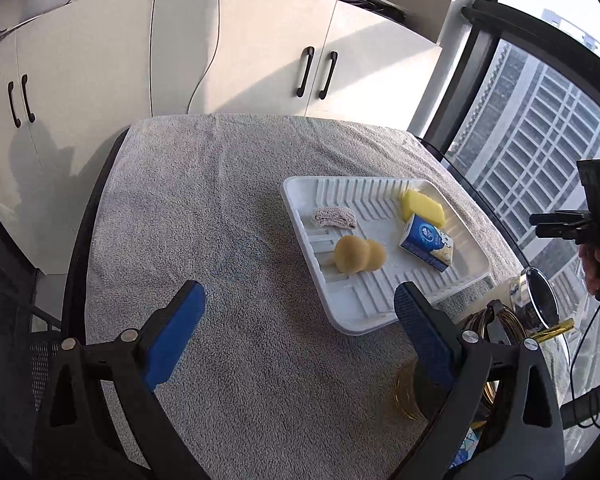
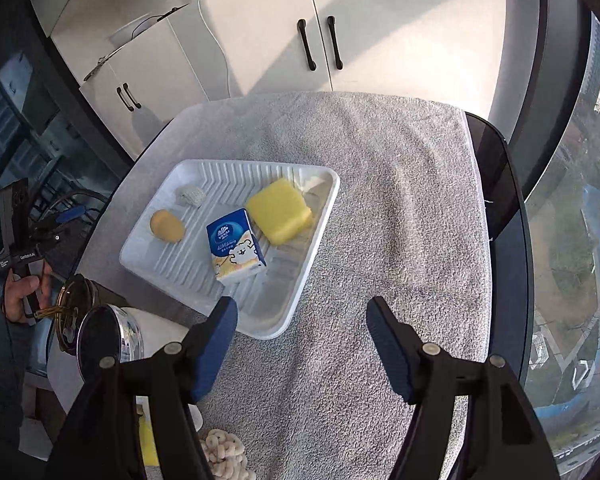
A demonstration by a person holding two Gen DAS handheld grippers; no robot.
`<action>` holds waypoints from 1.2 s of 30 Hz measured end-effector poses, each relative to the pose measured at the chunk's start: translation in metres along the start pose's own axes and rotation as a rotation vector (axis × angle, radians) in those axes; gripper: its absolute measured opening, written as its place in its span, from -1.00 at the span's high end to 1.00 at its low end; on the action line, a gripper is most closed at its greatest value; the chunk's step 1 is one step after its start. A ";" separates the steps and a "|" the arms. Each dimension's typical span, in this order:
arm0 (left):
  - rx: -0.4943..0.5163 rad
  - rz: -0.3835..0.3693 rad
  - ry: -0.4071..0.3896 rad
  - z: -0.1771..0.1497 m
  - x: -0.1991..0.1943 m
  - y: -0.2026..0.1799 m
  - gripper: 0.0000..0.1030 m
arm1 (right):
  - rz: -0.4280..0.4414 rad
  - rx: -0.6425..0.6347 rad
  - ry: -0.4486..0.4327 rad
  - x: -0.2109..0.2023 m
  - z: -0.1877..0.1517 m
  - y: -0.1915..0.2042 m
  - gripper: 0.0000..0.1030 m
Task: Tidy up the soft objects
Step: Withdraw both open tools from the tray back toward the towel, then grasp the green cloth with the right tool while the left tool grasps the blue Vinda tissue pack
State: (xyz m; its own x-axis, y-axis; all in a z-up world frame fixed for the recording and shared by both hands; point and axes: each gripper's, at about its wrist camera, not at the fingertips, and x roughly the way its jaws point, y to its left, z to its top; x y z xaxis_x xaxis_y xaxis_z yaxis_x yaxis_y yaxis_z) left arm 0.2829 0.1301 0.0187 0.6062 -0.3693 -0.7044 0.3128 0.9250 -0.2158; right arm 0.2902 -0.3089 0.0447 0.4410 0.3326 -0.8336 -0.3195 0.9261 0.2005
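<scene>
A white ribbed tray point(image 1: 354, 312) point(image 2: 284, 316) lies on the grey towel. In it rest a yellow sponge point(image 1: 422, 205) point(image 2: 279, 210), a blue and white tissue pack point(image 1: 426, 242) point(image 2: 236, 244), a tan gourd-shaped sponge point(image 1: 358, 254) point(image 2: 167, 225) and a small grey knitted piece point(image 1: 334, 217) point(image 2: 191, 196). My left gripper point(image 1: 298, 304) hangs open above the towel, near the tray's front corner, with nothing between its blue pads. My right gripper point(image 2: 302, 316) is open too, empty, above the tray's near edge. From the other side each gripper shows small: the right gripper point(image 1: 572, 226), the left gripper point(image 2: 24, 248).
The grey towel point(image 1: 204, 208) point(image 2: 400, 200) covers a dark round table. White cabinets point(image 1: 236, 52) stand behind it, and a window is at the right. A shiny lidded pot point(image 1: 536, 296) point(image 2: 108, 336) and gold rings point(image 1: 410, 394) sit at the table's edge. A cream knitted thing point(image 2: 224, 452) lies near.
</scene>
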 end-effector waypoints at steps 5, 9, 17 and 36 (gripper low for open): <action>0.022 -0.001 -0.013 -0.037 -0.030 -0.017 -0.90 | 0.034 0.007 -0.031 -0.017 -0.047 0.009 -0.45; 0.042 -0.007 -0.023 -0.071 -0.047 -0.043 -0.90 | 0.047 0.022 -0.053 -0.022 -0.087 0.022 -0.45; 0.074 -0.012 -0.030 -0.145 -0.066 -0.096 -0.90 | 0.043 0.058 -0.096 -0.025 -0.166 0.065 -0.46; 0.278 0.006 0.015 -0.178 -0.030 -0.152 -0.90 | 0.099 0.040 -0.167 -0.006 -0.238 0.183 -0.47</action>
State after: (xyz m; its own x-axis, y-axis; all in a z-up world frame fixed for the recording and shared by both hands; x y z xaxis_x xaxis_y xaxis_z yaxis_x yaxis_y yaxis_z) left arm 0.0868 0.0165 -0.0472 0.5984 -0.3609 -0.7153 0.4990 0.8664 -0.0196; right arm 0.0290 -0.1839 -0.0361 0.5433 0.4443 -0.7124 -0.3363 0.8926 0.3003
